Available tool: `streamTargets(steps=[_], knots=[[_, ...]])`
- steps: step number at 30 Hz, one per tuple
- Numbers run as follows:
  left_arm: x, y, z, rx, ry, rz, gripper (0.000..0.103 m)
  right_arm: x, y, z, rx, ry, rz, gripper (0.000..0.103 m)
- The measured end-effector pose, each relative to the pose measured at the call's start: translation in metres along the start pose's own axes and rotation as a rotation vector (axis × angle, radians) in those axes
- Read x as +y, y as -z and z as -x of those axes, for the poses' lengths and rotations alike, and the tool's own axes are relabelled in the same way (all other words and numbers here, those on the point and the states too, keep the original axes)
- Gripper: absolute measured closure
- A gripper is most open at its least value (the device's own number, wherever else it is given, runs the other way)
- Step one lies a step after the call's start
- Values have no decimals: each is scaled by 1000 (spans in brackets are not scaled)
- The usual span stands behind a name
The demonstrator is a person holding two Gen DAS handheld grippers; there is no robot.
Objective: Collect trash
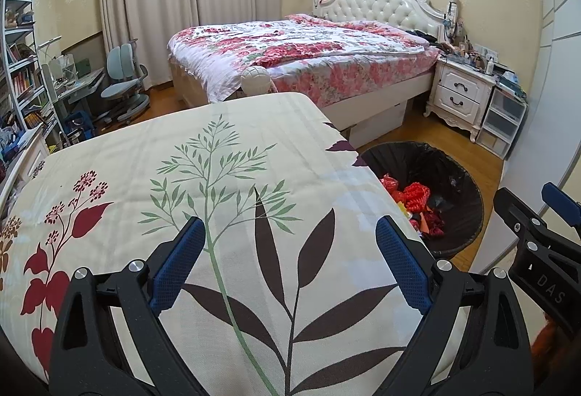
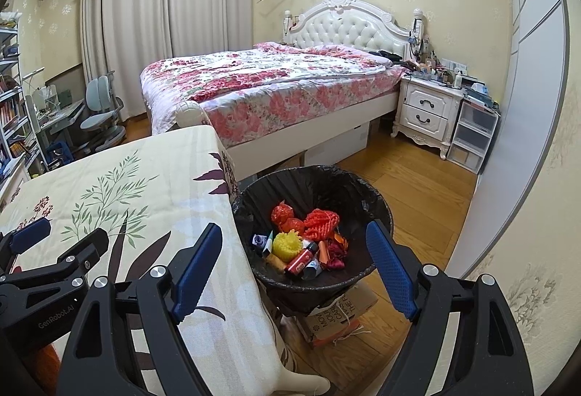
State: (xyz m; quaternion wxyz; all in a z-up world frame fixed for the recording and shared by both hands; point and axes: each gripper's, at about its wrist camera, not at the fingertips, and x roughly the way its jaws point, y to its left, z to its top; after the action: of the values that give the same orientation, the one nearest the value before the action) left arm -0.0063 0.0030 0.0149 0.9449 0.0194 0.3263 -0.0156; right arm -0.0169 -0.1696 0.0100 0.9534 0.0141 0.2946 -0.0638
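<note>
A black-bagged trash bin [image 2: 377, 203] stands on the floor beside the table's right edge. In it lie red foam netting [image 2: 321, 223], a yellow foam net [image 2: 287, 245], small bottles [image 2: 301, 260] and other scraps. My right gripper [image 2: 294, 236] hangs open above the bin's near rim, nothing between its blue pads. My left gripper [image 1: 290, 232] is open over the leaf-patterned tablecloth [image 1: 225, 178], also holding nothing. Each gripper shows in the other's view: the right one [image 1: 533, 203] at the right edge, the left one [image 2: 65, 240] at the left edge. The bin [image 1: 446, 171] appears past the table corner.
A cardboard box [image 2: 337, 319] sits under the bin. Behind it are a bed with a floral cover [image 2: 268, 87], a white nightstand [image 2: 425, 113] and plastic drawers [image 2: 472, 138]. A desk chair [image 2: 100, 105] and bookshelves [image 1: 21, 76] stand at the left. A wardrobe wall [image 2: 526, 105] runs along the right.
</note>
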Motion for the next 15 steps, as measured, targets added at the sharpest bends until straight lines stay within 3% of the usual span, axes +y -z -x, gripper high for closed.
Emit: streamTargets(steps=[15], knots=[[0,0,0,1,1,2,10,0,0,2,-3,-1,0,24]])
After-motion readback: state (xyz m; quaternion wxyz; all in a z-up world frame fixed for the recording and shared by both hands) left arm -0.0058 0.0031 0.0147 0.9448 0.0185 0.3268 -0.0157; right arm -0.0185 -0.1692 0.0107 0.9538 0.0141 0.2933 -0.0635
